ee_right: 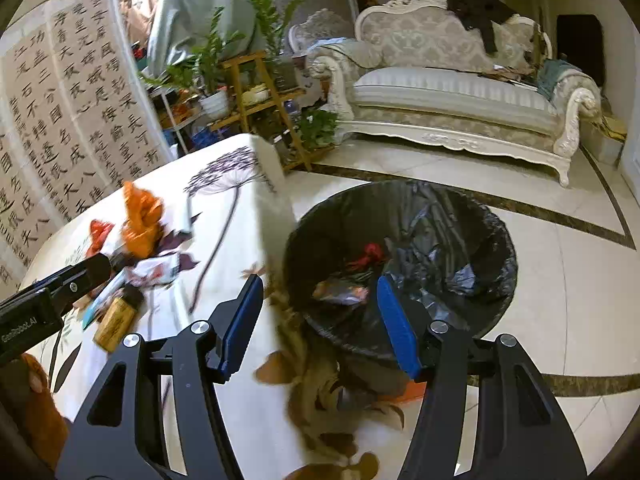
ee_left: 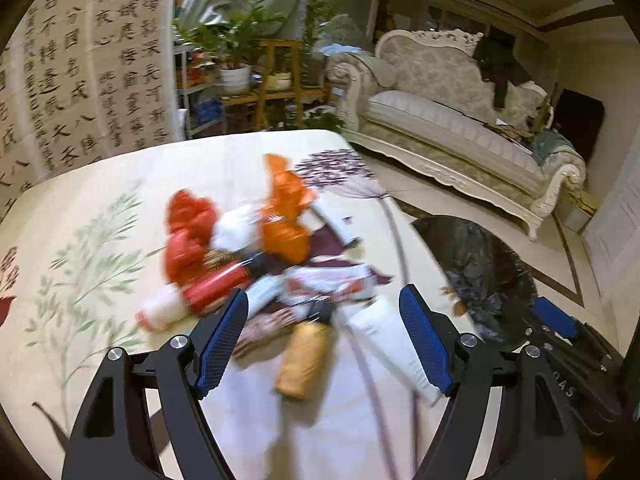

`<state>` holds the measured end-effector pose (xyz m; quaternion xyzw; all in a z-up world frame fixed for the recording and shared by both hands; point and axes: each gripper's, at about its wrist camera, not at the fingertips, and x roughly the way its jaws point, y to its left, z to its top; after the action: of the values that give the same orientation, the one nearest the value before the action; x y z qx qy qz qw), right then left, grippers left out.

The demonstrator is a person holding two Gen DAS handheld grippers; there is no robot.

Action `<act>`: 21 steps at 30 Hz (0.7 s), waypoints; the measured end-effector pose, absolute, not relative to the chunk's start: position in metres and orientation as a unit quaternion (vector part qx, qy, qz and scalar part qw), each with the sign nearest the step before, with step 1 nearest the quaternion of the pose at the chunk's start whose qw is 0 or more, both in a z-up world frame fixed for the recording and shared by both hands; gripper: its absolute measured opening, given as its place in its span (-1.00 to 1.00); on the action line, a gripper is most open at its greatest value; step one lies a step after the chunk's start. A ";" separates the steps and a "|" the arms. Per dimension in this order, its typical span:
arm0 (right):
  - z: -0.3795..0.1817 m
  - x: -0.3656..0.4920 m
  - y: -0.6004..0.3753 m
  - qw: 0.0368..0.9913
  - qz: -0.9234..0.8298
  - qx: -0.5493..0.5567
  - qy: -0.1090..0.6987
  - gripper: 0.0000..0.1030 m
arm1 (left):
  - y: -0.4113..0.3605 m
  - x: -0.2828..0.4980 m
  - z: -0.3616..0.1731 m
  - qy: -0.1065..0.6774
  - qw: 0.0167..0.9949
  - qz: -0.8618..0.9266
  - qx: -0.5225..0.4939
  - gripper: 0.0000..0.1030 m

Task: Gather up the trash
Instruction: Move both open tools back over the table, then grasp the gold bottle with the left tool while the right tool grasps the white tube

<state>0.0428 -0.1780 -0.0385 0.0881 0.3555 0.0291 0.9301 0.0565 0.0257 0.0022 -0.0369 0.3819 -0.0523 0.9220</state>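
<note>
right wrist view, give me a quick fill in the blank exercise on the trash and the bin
1. The round bin beside the table is lined with a ____ plastic bag.
2. The crumpled red wrapper lies ____ the bin.
3. The gold bottle with a dark cap lies on the ____ tablecloth.
4. The right claw has its blue pads apart, holding ____.

Missing words: black; inside; floral; nothing
</note>
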 end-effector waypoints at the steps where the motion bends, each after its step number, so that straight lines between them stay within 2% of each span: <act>1: -0.039 0.041 -0.175 0.930 0.032 0.086 0.357 0.12 | 0.030 0.054 0.001 0.382 0.922 -0.047 -0.037 0.47; 21: -0.057 0.040 -0.089 0.912 0.085 0.000 0.401 0.08 | 0.098 0.027 -0.025 0.403 0.913 0.009 -0.064 0.47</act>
<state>0.0396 -0.0886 -0.0566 0.0001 0.4013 0.0855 0.9120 0.0269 0.0984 -0.0253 -0.0644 0.4027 0.0091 0.9130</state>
